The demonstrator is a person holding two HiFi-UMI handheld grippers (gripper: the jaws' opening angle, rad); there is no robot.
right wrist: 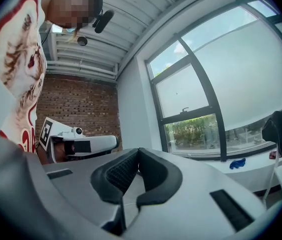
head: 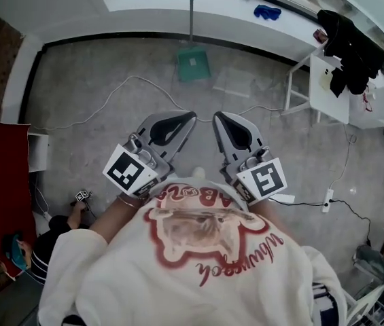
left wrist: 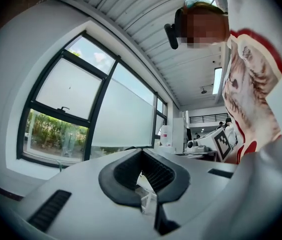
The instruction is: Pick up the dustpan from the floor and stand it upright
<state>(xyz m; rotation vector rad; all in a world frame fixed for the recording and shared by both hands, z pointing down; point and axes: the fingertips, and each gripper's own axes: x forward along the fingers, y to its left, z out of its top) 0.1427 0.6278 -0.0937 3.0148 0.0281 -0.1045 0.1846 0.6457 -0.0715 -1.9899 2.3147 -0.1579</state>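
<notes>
The green dustpan (head: 193,65) is on the grey floor at the foot of the far wall, and its thin handle (head: 190,12) runs up across the white ledge. Both grippers are held level in front of my chest, well short of the dustpan. My left gripper (head: 192,116) is shut with nothing between its dark pads (left wrist: 153,171). My right gripper (head: 217,116) is also shut and empty, its tips meeting (right wrist: 139,150). In the gripper views I see only windows, ceiling and my white hoodie. The dustpan is hidden there.
A white cable (head: 110,94) snakes over the floor between me and the dustpan. A white table (head: 327,80) with dark clothing (head: 351,46) stands at the right, a power strip (head: 327,200) lies below it. A red panel (head: 1,175) and a crouching person (head: 56,240) are at the left.
</notes>
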